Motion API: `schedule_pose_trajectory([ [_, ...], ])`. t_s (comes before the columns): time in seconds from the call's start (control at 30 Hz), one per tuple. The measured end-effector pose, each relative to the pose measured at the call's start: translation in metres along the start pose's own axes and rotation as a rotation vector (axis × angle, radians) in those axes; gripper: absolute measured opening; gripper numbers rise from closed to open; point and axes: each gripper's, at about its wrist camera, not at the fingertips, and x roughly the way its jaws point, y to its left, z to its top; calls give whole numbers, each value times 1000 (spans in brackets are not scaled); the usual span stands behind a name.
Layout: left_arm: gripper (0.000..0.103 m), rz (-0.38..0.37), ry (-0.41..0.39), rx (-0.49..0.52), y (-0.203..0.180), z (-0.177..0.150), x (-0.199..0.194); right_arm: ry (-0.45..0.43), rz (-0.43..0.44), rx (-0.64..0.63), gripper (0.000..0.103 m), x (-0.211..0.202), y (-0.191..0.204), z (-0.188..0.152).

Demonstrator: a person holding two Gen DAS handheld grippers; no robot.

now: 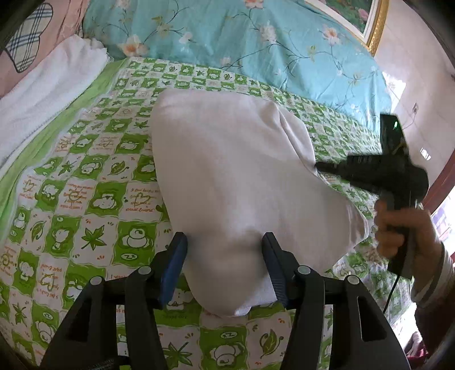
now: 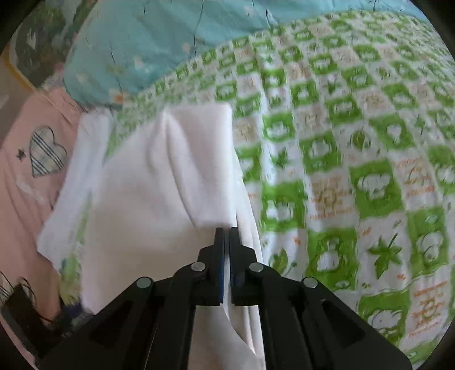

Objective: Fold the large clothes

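A white garment (image 1: pixel 236 176) lies partly folded on the green-and-white patterned bed sheet (image 1: pixel 85 176). My left gripper (image 1: pixel 224 242) is open, its fingers either side of the garment's near end. My right gripper (image 1: pixel 321 168) shows in the left wrist view at the garment's right edge, gripping cloth there. In the right wrist view the right gripper (image 2: pixel 226 230) is shut on a fold of the white garment (image 2: pixel 159 182), lifted a little above the sheet (image 2: pixel 355 159). That view is blurred.
A turquoise floral quilt (image 1: pixel 227 37) lies along the far side of the bed. A folded white towel (image 1: pixel 48 94) and a pink pillow (image 1: pixel 34 34) with a plaid patch lie at the left. A framed picture (image 1: pixel 361 17) hangs on the wall.
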Motion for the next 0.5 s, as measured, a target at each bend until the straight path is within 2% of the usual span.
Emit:
schedule_pose_trajectory([
  [0.07, 55, -1, 2, -4, 0, 0, 0, -25, 36, -27, 3, -5, 11, 15],
  [0.2, 55, 2, 2, -1, 0, -1, 0, -13, 75, -99, 3, 14, 36, 38],
  [0.3, 56, 16, 1, 13, -2, -1, 1, 14, -28, -87, 2, 42, 31, 46],
  [0.4, 58, 51, 1, 44, -6, -4, 6, 17, -5, -5, 0, 49, 11, 46],
  [0.47, 58, 46, 0, 35, -5, -3, 6, 7, -21, -26, 3, 35, 16, 40],
  [0.5, 58, 41, 2, 30, -3, -3, 6, 3, -2, -39, 3, 25, 21, 35],
])
